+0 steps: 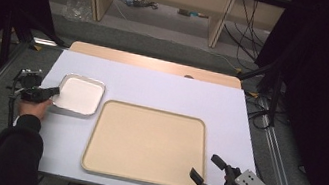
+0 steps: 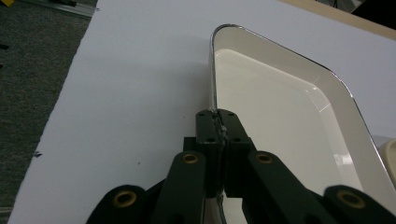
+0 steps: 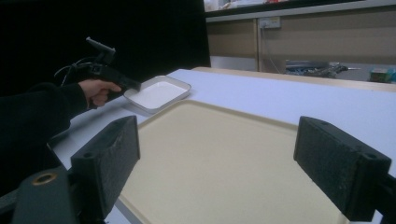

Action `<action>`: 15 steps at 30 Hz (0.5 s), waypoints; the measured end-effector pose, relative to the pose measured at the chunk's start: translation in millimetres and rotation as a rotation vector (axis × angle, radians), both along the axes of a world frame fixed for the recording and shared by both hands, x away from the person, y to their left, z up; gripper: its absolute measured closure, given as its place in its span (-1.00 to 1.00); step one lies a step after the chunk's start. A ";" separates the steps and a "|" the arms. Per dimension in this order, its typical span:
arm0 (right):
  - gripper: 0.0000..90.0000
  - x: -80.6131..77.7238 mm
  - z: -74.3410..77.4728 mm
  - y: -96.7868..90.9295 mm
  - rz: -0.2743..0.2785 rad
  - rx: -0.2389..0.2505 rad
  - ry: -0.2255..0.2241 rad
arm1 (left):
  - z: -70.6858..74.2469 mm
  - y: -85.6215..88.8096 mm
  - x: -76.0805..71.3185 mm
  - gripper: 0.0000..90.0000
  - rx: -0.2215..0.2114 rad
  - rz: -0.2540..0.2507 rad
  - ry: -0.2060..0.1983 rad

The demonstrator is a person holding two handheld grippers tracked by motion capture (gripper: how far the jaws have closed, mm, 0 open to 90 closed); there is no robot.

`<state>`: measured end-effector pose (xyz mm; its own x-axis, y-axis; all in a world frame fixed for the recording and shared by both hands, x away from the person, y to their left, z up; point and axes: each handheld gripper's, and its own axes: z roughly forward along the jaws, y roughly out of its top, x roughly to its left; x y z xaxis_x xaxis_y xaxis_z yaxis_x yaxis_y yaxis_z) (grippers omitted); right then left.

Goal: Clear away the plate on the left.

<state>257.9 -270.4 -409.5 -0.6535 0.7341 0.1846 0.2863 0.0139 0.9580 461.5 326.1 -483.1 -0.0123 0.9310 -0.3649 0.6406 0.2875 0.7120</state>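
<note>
A small white metal-rimmed tray (image 1: 80, 94) lies at the table's left. My left gripper (image 1: 55, 90) comes at it from the left edge and is shut on its left rim; in the left gripper view the black jaws (image 2: 218, 114) pinch the shiny rim of the tray (image 2: 280, 107). A large beige tray (image 1: 146, 142) lies in the middle, nothing on it. My right gripper (image 1: 204, 165) stands open at that tray's near right corner. In the right gripper view its jaws (image 3: 229, 158) are wide apart over the beige tray (image 3: 210, 126), with the small tray (image 3: 159, 93) and the left gripper (image 3: 133, 85) beyond.
A white sheet (image 1: 163, 89) covers the table, with a wooden strip along the far edge. Metal rails run along both sides of the table. Cables lie on the floor at the right, and wooden furniture stands at the back.
</note>
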 end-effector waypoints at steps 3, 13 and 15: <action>-0.66 1.8 -1.0 0.1 0.003 -0.008 -0.019 | 2.7 4.2 -1.1 0.96 -0.055 0.011 -0.011; -0.66 1.4 -0.4 -0.7 0.003 -0.017 -0.017 | 11.0 -0.3 -2.1 0.96 -0.119 -0.046 -0.048; -0.66 0.3 -0.6 0.6 0.009 0.008 -0.006 | 12.1 -3.1 -2.1 0.96 -0.132 -0.055 -0.056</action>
